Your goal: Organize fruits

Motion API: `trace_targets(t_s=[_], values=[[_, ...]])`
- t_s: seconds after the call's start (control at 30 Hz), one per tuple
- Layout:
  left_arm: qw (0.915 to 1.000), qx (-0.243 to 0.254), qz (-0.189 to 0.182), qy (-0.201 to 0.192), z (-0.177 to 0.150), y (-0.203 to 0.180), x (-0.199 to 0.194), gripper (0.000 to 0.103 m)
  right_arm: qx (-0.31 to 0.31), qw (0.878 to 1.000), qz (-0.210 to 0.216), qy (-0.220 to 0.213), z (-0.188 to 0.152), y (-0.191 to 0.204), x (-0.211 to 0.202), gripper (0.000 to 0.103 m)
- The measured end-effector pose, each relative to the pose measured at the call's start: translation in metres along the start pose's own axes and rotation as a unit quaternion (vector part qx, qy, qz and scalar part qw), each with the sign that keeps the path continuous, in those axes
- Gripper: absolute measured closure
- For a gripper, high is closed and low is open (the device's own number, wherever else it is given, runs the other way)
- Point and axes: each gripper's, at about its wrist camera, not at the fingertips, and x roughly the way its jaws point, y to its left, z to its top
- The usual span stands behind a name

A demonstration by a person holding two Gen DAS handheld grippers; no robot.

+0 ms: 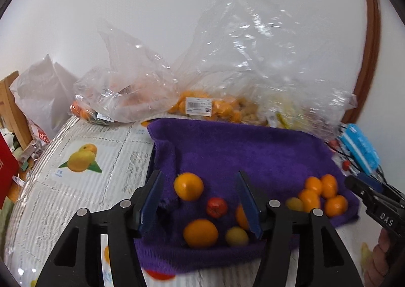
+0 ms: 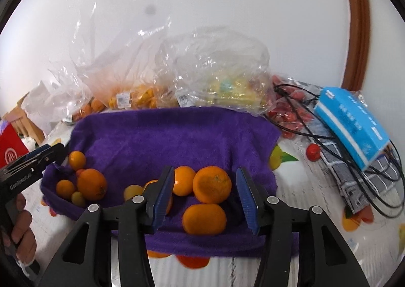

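A purple towel lies on the table with fruit on it. In the left wrist view my left gripper stands open above a group of two oranges, a red tomato and a small yellow fruit; nothing touches its pads. Several small oranges sit at the towel's right end, near my right gripper. In the right wrist view my right gripper is open over three oranges, its pads free of them. My left gripper shows at the left by a large orange.
Clear plastic bags of fruit line the wall behind the towel. A blue box, black cables and a checked cloth lie at the right, with a loose tomato. A red box stands at the left.
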Motion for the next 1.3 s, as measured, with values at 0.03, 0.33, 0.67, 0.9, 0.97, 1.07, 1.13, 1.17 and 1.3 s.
trace_targets(t_s=[0.03,0.33,0.67,0.9,0.97,1.07,1.13,1.17,1.3], values=[[0.9998,0.004,-0.014,0.011,-0.001,-0.001,-0.008,0.045,0.004,1.0,-0.003,-0.001,0.0,0.002,-0.007,0.05],[0.998,-0.013,-0.043,0.046,-0.014,-0.002,-0.075,0.044,0.012,0.998,-0.063,-0.001,-0.007,0.032,-0.089,0.048],[0.9983,0.009,-0.054,0.022,-0.033,-0.014,-0.153,0.026,0.035,0.996,-0.085,-0.022,-0.028,0.05,-0.176,0.023],[0.9987,0.024,-0.044,-0.001,-0.038,-0.026,-0.193,0.024,0.001,0.996,-0.088,-0.031,-0.039,0.066,-0.22,0.006],[0.9989,0.031,-0.036,-0.006,-0.041,-0.029,-0.202,0.024,0.005,0.996,-0.087,-0.033,-0.044,0.065,-0.23,0.006],[0.9987,0.037,-0.033,-0.009,-0.044,-0.034,-0.212,0.024,0.005,0.996,-0.082,-0.035,-0.05,0.063,-0.242,0.006],[0.9986,0.038,-0.035,-0.013,-0.044,-0.037,-0.217,0.024,0.004,0.996,-0.083,-0.04,-0.055,0.063,-0.25,0.006],[0.9984,0.04,-0.036,-0.016,-0.044,-0.039,-0.22,0.024,0.004,0.996,-0.083,-0.04,-0.057,0.063,-0.254,0.006],[0.9981,0.048,-0.033,-0.021,-0.046,-0.048,-0.224,0.024,0.011,0.996,-0.084,-0.042,-0.061,0.057,-0.261,0.006]])
